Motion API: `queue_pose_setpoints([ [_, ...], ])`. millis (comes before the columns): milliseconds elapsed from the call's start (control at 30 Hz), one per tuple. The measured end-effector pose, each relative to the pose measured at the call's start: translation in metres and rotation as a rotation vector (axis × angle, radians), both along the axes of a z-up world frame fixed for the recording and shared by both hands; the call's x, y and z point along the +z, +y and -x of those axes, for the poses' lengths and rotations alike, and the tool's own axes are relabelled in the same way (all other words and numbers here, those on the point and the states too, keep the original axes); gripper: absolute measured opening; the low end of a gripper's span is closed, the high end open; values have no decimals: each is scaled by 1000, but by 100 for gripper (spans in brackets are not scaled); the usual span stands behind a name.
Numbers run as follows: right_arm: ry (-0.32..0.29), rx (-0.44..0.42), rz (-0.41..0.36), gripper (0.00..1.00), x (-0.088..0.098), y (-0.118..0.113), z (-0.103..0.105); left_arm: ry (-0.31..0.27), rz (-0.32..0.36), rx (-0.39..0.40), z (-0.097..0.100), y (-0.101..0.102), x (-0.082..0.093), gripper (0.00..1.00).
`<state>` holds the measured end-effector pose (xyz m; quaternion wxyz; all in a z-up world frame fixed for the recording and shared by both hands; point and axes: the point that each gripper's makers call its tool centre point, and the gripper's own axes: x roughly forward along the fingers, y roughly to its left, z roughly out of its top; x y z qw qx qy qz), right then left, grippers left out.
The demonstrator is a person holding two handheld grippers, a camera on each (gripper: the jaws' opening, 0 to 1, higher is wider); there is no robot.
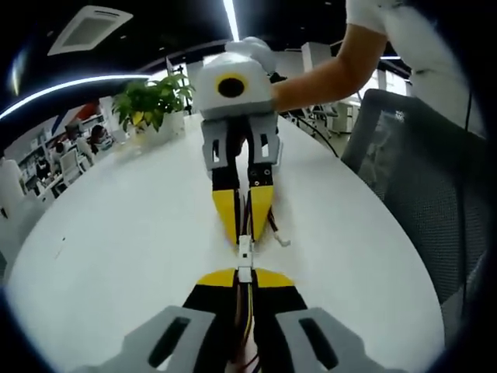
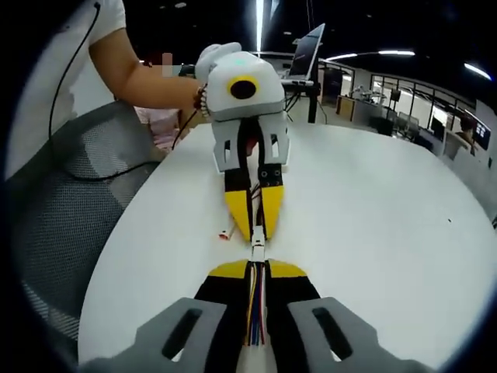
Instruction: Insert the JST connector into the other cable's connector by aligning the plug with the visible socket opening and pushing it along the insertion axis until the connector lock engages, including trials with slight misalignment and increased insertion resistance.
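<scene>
Over the white table [image 1: 116, 233] my two grippers face each other tip to tip. My left gripper [image 1: 245, 275] is shut on a bundle of coloured wires ending in a white JST connector [image 1: 245, 271]. My right gripper [image 1: 245, 235] comes from the far side, shut on the other cable's white connector [image 1: 245, 249]. The two connectors meet end to end in one line; whether the lock has caught I cannot tell. In the right gripper view, my right gripper [image 2: 257, 269] holds coloured wires [image 2: 255, 311], and the connectors [image 2: 258, 250] sit just before the left gripper [image 2: 257, 231].
A loose cable end with a small plug [image 1: 281, 240] [image 2: 226, 233] lies on the table beside the fingers. A potted plant [image 1: 151, 105] stands at the far edge. A grey mesh chair [image 1: 419, 179] [image 2: 70, 194] borders the table. A person's arm [image 1: 326, 74] reaches in. A laptop [image 2: 307, 50] sits behind.
</scene>
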<state>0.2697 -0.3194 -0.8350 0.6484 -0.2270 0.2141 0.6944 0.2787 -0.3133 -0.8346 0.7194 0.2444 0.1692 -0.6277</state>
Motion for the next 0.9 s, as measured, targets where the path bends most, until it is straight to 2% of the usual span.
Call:
queue_pose_setpoints([
  [200, -4, 0, 1, 4, 1, -1, -3, -5, -28, -7, 1, 1, -5, 0],
  [400, -7, 6, 27, 4, -5, -3, -3, 4, -16, -3, 1, -1, -4, 0],
  [900, -5, 9, 29, 4, -5, -2, 0, 8, -12, 3, 2, 1, -4, 0],
])
